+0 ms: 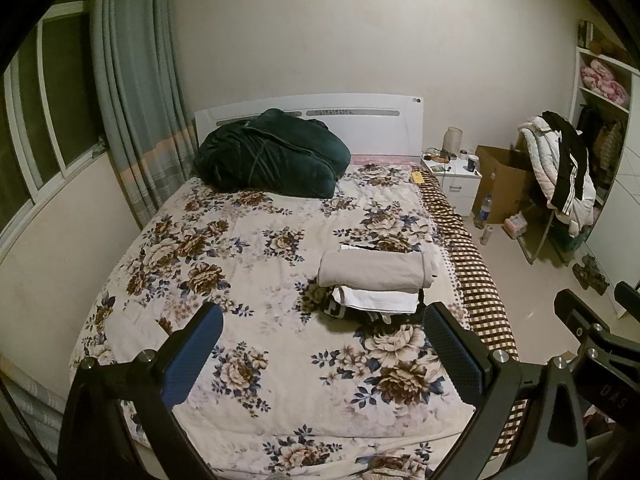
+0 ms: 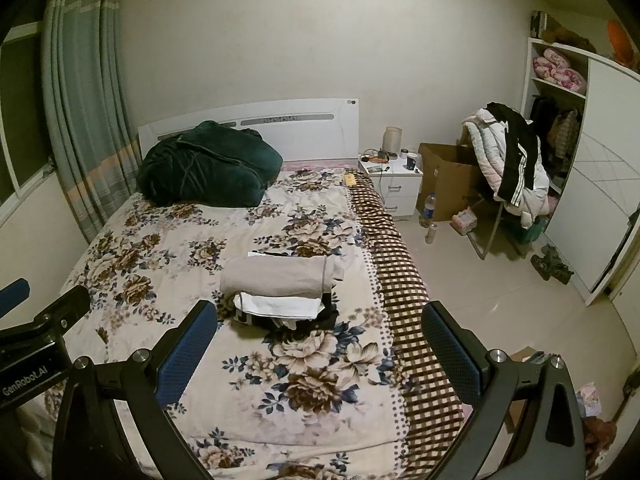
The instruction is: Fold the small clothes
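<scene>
**Bedroom lot: folded clothes on bed, both tools idle**

Item: stack of small clothes (image 1: 374, 284) on the floral quilt (image 1: 248, 248), near the bed's right edge, beside the checked blanket (image 1: 476, 280). On top, a beige folded piece (image 2: 276, 276); under it a white piece (image 2: 280, 306); at the bottom something dark, partly covered.

Tools: left tool (image 1: 320, 360) and right tool (image 2: 320, 356) both held above the foot of the bed, jaws wide apart, nothing between them, well short of the stack.

Handling, as judged: light, limp fabric — likely to sag and unfold if lifted by one corner. Best taken at a folded edge, or at two corners together.

Unclear: how many garments the stack holds; what the dark bottom layer is. A pale cloth (image 1: 132, 332) lies at the quilt's left edge — possibly another garment, too washed out to say.
</scene>
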`<state>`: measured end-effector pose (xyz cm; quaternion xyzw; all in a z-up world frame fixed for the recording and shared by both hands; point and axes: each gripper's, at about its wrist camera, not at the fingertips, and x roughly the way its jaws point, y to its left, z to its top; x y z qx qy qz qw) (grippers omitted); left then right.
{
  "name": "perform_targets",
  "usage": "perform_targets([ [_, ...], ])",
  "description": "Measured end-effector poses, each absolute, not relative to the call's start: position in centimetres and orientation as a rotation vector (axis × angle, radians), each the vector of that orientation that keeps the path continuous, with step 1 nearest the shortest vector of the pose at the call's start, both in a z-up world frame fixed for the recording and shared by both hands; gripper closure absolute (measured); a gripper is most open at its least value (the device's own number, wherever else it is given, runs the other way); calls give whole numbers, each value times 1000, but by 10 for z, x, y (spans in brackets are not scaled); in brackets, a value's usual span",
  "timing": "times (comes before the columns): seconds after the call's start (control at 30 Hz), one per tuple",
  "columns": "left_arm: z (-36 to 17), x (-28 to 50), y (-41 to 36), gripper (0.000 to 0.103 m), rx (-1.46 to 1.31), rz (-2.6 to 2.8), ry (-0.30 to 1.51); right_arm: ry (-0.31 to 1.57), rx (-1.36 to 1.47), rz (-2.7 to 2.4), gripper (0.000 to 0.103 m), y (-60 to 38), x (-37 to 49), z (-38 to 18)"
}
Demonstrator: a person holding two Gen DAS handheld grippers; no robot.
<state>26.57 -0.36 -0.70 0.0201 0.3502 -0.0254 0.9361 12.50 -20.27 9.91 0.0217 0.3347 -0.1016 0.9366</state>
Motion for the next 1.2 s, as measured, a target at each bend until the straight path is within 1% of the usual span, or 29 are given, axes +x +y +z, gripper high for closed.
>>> perform_targets([
  [1.2,-6,269,-1,0,45,-55,719,686,50,-209,0,-197,124,99],
])
